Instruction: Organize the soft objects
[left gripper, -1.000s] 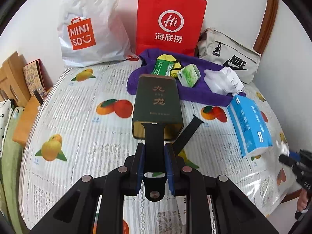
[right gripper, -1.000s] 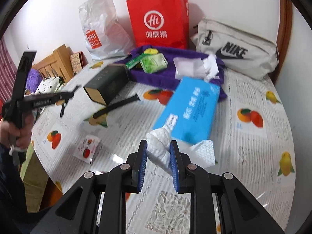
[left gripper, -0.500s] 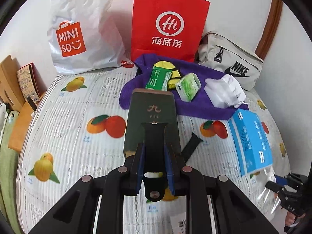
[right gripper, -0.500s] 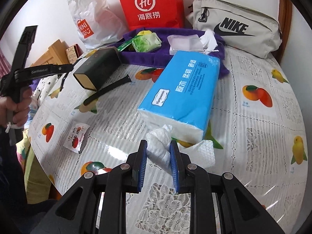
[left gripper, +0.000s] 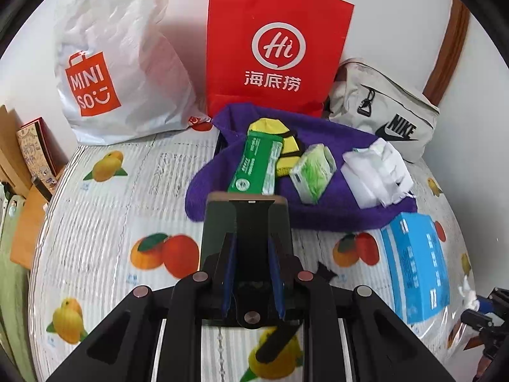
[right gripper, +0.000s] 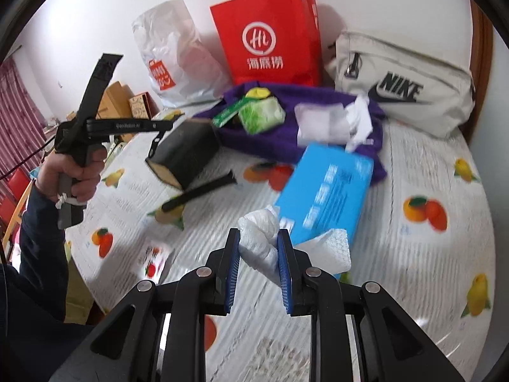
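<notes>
My left gripper (left gripper: 251, 242) is shut on a flat black strap (left gripper: 253, 222) and hovers over a dark green box (left gripper: 216, 222); a hand carries that left gripper (right gripper: 170, 124) in the right wrist view. My right gripper (right gripper: 258, 238) is shut on a crumpled white tissue (right gripper: 259, 242), just in front of a blue tissue pack (right gripper: 327, 187). Behind it lies a purple cloth (right gripper: 273, 140) bearing a green packet (left gripper: 257, 162), a green tissue pack (left gripper: 313, 170) and loose white tissues (left gripper: 375, 172). The right gripper (left gripper: 477, 312) shows at the left wrist view's lower right edge.
A red paper bag (left gripper: 273, 47), a white plastic bag (left gripper: 114, 60) and a grey waist bag (left gripper: 385, 117) line the wall. A second black strap (right gripper: 197, 191) lies beside the box. A small sachet (right gripper: 152, 258) lies near the table's left edge (right gripper: 79, 273).
My left gripper has moved forward over the dark box toward the purple cloth, strap still held. My right gripper has drawn back a little from the blue pack, tissue still gripped.
</notes>
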A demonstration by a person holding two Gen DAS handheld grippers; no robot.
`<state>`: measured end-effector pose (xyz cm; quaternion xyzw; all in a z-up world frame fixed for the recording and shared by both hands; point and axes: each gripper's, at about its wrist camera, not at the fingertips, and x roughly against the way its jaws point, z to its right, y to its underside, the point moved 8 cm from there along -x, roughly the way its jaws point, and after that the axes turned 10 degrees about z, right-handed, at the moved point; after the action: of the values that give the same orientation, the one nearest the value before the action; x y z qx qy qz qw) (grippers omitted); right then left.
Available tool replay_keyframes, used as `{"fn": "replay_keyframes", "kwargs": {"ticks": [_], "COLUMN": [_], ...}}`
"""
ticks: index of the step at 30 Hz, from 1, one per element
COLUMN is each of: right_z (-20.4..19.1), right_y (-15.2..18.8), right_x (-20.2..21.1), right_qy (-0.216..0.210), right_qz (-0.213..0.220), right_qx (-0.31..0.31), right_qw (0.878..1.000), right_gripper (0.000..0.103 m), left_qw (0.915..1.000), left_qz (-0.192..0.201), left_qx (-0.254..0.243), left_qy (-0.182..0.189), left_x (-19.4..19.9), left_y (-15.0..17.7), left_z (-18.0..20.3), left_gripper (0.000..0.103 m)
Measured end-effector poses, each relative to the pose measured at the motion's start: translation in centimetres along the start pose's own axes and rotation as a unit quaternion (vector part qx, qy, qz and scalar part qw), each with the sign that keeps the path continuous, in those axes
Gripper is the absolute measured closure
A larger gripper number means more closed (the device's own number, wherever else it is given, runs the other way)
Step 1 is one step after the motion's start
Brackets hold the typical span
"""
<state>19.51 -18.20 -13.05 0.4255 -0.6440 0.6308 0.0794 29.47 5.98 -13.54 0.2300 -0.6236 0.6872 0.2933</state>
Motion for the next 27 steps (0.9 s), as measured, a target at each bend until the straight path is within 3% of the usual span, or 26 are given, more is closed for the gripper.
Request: {"fn": "replay_keyframes", "kwargs": {"ticks": [14, 27], "right_z": [4.3, 6.8], "right_y": [-8.7, -12.8], "right_x": [-6.2, -13.0], "right_qy": [0.037, 0.039], "right_qz": [0.032, 0.016], "right_qx": [0.007, -0.011], "right_qw": [0.999, 0.999], "right_gripper": [0.08, 0.08], "left_qw": [1.0, 0.9992], "left_qz": [-0.009, -0.033], "left_qx": [0.0, -0.007], "left_qy": [0.001, 0.021], "left_x": [-4.0, -8.7], "left_y": [-3.6, -6.2], "left_z": [-0.3, 1.3], "left_gripper": [0.083, 0.083]}}
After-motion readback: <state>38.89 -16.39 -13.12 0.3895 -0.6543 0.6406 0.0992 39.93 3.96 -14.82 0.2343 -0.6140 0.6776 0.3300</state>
